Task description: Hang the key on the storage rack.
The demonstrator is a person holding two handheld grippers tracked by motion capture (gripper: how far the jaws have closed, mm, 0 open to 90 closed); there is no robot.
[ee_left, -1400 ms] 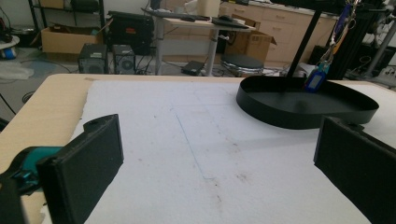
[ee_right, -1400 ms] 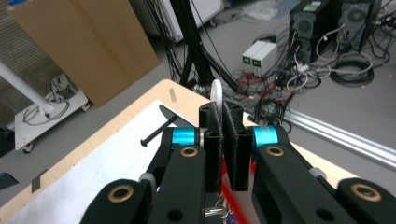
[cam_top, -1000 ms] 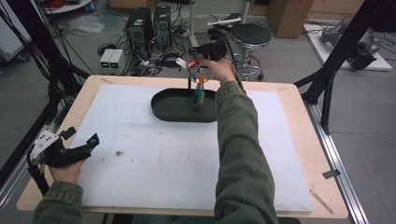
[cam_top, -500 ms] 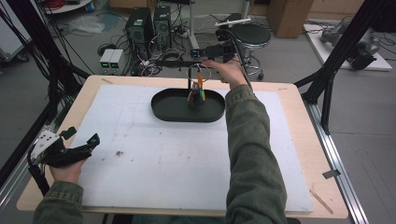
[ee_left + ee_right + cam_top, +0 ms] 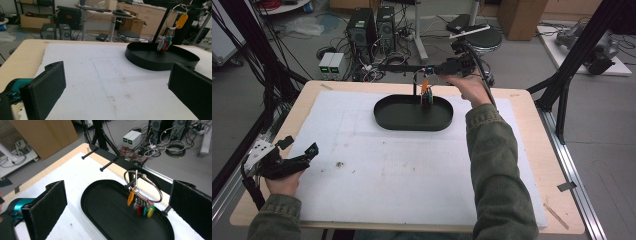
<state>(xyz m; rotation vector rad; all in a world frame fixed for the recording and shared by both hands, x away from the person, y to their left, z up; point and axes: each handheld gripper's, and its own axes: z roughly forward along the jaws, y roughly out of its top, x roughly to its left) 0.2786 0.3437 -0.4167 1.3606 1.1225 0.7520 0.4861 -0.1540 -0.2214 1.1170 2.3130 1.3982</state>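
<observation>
Over the black tray (image 5: 100, 220), the key ring (image 5: 142, 186) hangs lengthwise downward, right claw (image 5: 117, 205) wide open.

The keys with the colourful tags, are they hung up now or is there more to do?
Looks done: the key ring hangs from a peg on the black rack, its coloured tags dangling over the black tray. In hand: nothing; the right gripper has just opened its fingers and holds nothing between them. The left gripper rests open at the table's near edge. Left: probably just drawing the right hand back.
</observation>
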